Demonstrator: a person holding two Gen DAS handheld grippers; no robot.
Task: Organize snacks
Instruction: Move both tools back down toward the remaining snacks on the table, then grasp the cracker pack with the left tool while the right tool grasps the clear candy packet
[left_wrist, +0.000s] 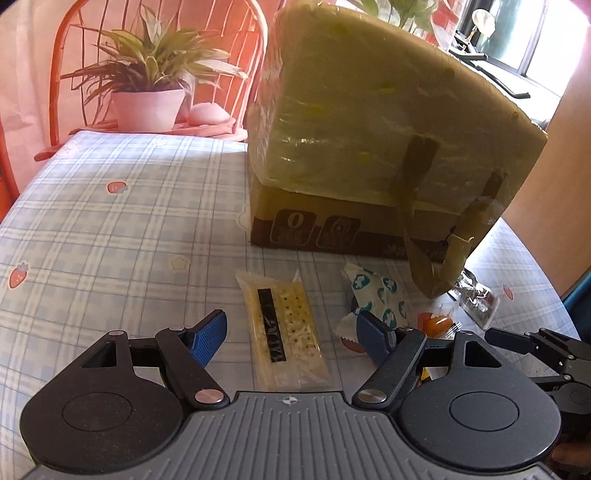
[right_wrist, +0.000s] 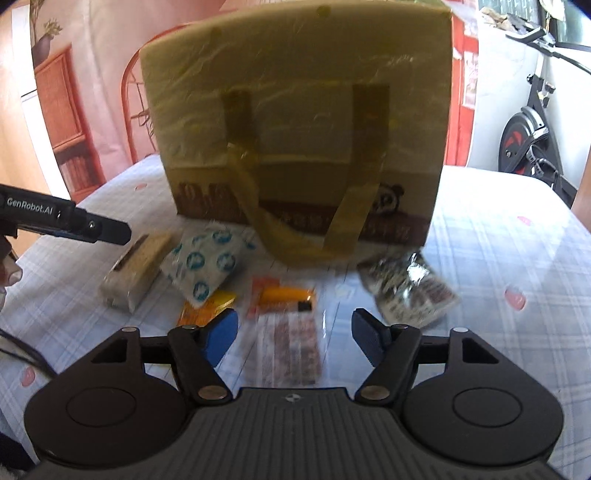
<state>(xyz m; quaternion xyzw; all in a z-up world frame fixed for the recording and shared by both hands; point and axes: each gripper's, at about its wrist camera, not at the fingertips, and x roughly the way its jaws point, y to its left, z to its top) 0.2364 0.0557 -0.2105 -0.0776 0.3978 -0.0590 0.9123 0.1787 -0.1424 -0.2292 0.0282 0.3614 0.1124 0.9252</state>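
Note:
A tall yellow tote bag (left_wrist: 354, 110) with two handles stands on the checked tablecloth; it also shows in the right wrist view (right_wrist: 299, 122). Several snack packets lie in front of it. A long cracker packet (left_wrist: 282, 328) lies between the open fingers of my left gripper (left_wrist: 291, 332). A white packet with blue prints (left_wrist: 376, 295) touches its right finger. My right gripper (right_wrist: 293, 334) is open over a clear packet of reddish snacks (right_wrist: 295, 350). An orange packet (right_wrist: 284, 295), a dark shiny packet (right_wrist: 406, 288), the blue-print packet (right_wrist: 207, 266) and the cracker packet (right_wrist: 135, 273) lie around it.
The table (left_wrist: 110, 229) has a blue checked cloth with strawberries. A potted plant (left_wrist: 147, 85) sits on an orange chair behind it. An exercise bike (right_wrist: 532, 136) stands at the far right. The left gripper's body (right_wrist: 66, 219) shows at the left of the right wrist view.

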